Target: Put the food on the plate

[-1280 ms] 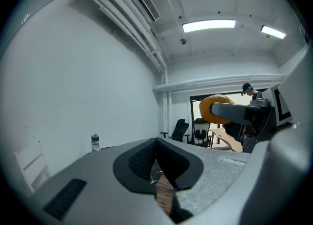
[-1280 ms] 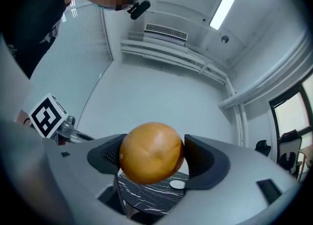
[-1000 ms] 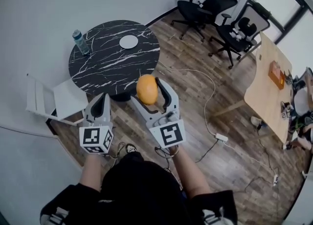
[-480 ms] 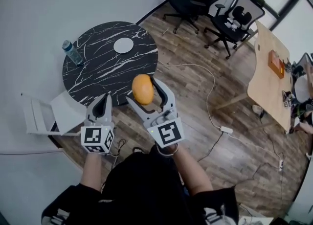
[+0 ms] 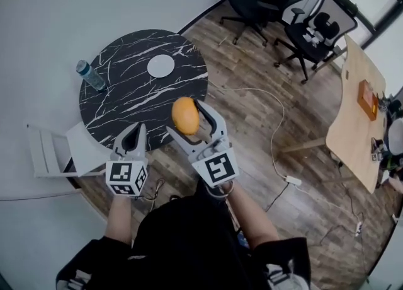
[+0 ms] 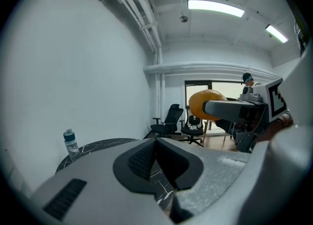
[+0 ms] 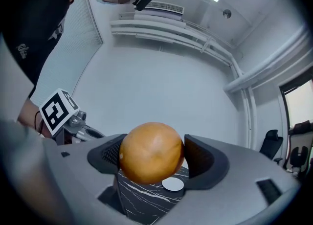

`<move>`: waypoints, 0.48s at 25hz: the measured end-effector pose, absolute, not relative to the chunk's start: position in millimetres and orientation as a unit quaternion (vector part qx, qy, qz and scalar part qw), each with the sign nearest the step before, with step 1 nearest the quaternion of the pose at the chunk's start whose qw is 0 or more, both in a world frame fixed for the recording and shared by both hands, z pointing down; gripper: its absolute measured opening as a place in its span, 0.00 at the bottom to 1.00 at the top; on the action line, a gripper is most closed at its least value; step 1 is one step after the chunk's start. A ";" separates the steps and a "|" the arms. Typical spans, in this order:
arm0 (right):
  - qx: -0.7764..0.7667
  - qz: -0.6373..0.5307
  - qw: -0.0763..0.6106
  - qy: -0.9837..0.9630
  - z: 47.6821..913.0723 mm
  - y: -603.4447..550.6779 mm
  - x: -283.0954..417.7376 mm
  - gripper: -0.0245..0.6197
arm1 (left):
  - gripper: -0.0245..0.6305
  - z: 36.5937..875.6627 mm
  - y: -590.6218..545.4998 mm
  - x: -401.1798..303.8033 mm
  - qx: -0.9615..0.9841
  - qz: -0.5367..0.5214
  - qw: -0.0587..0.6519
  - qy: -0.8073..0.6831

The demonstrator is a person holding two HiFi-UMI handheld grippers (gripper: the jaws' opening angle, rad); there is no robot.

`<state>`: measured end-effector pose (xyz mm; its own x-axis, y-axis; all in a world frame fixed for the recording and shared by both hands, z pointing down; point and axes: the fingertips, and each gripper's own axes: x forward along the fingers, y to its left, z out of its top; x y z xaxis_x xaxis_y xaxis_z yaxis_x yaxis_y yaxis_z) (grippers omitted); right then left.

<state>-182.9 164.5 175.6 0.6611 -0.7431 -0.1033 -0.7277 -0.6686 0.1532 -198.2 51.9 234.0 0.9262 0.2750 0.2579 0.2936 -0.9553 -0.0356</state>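
Edging nearer the round black marble table (image 5: 119, 96), the right gripper (image 5: 187, 118) pinches a round orange fruit (image 5: 185, 113) bound for its far white plate (image 5: 160, 65); left gripper (image 5: 135, 132) pressed together, empty.

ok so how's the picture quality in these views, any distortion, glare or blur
Head view: strong fisheye, walls and floorboards bow, light is even, orange fruit sharp. Left gripper view: black vignette in the corners, ceiling lights blown out, the near jaws soft. Right gripper view: same vignette, orange fruit crisp between the jaws.
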 end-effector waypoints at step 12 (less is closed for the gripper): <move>0.892 -0.036 0.047 -0.448 204.4 230.1 -64.5 0.57 | 0.04 255.7 115.3 -82.6 -0.978 -0.168 0.030 -0.120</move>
<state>-64.5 230.1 204.4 0.5952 -0.8033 -0.0213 -0.7966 -0.5933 0.1160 -82.6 115.3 255.7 0.9149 0.2247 0.3352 0.2447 -0.9694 -0.0181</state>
